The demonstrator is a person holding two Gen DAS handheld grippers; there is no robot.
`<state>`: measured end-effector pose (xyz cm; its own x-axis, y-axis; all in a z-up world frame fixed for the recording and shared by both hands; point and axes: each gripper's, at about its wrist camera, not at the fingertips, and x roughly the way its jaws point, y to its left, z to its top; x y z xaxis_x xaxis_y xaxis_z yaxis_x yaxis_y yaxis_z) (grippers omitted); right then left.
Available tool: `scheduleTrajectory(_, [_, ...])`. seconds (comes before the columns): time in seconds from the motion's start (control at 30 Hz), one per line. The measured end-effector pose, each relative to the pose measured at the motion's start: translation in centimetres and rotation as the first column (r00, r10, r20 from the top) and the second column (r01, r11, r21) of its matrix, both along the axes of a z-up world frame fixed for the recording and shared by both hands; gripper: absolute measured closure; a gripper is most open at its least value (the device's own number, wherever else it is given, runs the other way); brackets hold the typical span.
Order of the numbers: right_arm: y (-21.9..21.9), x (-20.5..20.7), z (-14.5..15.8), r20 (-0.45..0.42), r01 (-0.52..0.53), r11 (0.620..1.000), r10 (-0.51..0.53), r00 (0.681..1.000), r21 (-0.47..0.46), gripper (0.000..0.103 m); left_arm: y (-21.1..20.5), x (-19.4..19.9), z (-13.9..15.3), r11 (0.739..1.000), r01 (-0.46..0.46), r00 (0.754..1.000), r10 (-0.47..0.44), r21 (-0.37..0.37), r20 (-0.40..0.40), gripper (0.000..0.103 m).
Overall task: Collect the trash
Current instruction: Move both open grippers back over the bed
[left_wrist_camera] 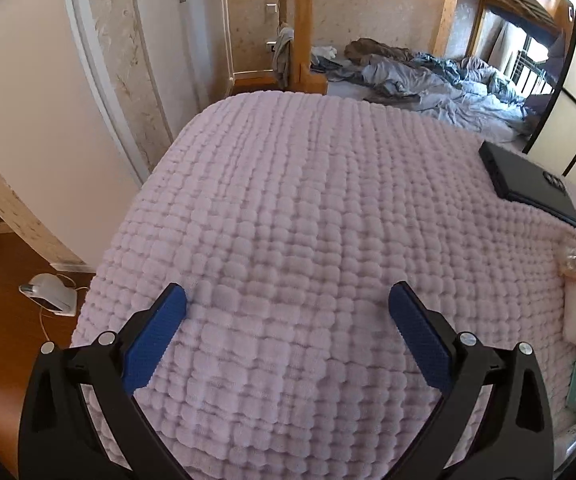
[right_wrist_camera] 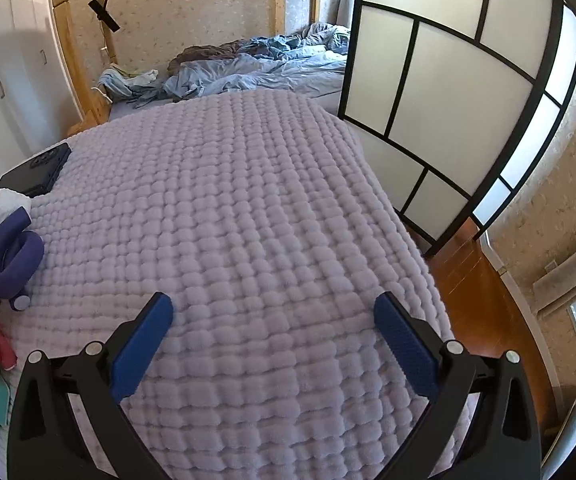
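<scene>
Both grippers hang over the lilac blanket (left_wrist_camera: 288,200) with nothing between the blue pads. The left gripper (left_wrist_camera: 287,296) has its fingers spread wide, and so has the right gripper (right_wrist_camera: 273,305). A crumpled white tissue (right_wrist_camera: 3,204), perhaps the trash, lies at the blanket's left side, touching a black case (right_wrist_camera: 33,174) and a purple foam tube (right_wrist_camera: 11,258).
</scene>
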<state>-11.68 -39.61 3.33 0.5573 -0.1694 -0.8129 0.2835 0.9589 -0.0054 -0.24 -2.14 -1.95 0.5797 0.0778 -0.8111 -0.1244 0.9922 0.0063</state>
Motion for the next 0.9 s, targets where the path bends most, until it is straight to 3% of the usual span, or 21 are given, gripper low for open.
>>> scheduleTrajectory(0.9, [0.34,-0.57,0.27,-0.002,0.007,1.000,-0.007,1.000,-0.004,0.004,0.57,-0.29,0.05,1.000,-0.007,1.000,0.007,-0.003,-0.002,0.001])
